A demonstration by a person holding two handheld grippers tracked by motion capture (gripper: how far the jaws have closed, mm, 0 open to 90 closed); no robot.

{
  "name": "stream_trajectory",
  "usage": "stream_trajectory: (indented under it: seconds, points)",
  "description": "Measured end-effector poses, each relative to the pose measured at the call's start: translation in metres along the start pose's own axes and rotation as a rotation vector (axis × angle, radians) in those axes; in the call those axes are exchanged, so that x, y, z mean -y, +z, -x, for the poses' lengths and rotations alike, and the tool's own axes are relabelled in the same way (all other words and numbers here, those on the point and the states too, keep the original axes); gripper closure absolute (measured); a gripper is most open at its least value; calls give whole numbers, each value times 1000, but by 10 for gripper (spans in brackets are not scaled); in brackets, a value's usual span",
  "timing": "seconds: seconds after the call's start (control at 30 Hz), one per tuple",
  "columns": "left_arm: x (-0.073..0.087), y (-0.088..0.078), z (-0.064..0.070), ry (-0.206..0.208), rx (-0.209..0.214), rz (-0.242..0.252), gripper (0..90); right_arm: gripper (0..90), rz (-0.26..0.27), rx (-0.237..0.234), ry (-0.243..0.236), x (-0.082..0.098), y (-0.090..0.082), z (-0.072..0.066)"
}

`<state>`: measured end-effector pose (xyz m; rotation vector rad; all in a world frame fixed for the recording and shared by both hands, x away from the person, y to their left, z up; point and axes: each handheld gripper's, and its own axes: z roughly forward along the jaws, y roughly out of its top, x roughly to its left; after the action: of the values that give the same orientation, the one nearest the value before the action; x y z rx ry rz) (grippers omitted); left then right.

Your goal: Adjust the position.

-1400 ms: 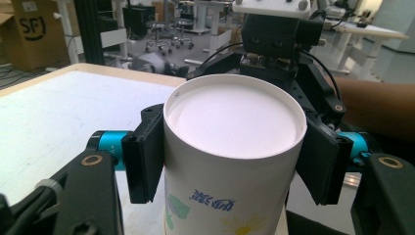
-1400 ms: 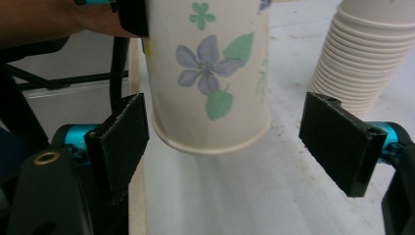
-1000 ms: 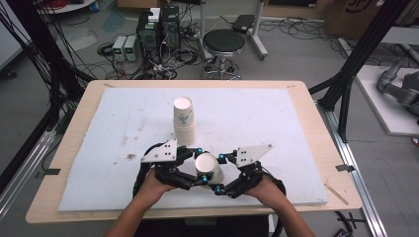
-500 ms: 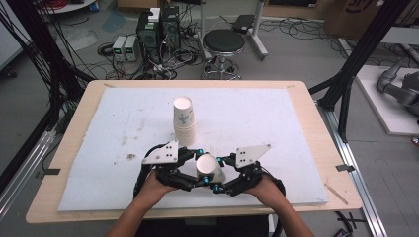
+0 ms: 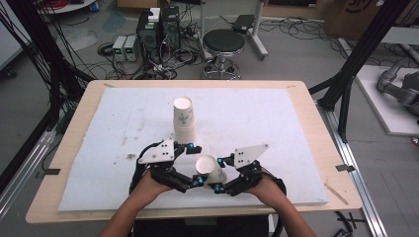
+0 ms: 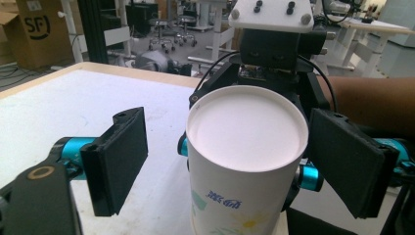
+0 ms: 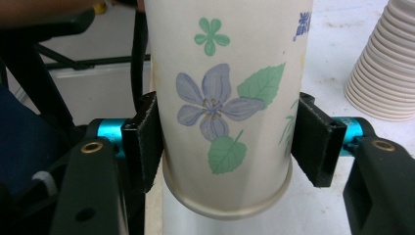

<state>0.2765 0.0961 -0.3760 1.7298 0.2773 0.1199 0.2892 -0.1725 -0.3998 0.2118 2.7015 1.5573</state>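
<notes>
A single paper cup [image 5: 210,168] with a flower print hangs tilted over the near middle of the white board, between my two grippers. My right gripper [image 7: 225,142] is shut on it: its jaws have just been closing, and both pads press on the cup's printed wall [image 7: 215,98]. My left gripper [image 6: 230,156] faces the cup's white bottom [image 6: 247,129]. Its jaws have just been opening and now stand wide on either side of the cup, with a clear gap at the left pad [image 6: 117,156]. A stack of the same cups [image 5: 184,118] stands upright just beyond.
A white foam board [image 5: 276,118] covers most of the wooden table [image 5: 316,123]. The cup stack [image 7: 386,63] stands close on the right in the right gripper view. Beyond the table are a stool [image 5: 223,44], boxes of electronics and cables on the floor.
Both hands have stayed almost where they were, with the cup between them. The cup sits slightly further to the right, and the left gripper's jaws look wider apart.
</notes>
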Motion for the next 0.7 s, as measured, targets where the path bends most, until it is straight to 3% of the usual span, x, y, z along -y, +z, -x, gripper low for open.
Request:
stream_trajectory:
  seconds: [0.4,0.7]
  points:
    - [-12,-13,-3,25,17,-170,161,363,-165,29,-92,-18,3,5]
    - [-19,-11,-4,51,33,-293,163,364,-244,35,-132,-27,9,5]
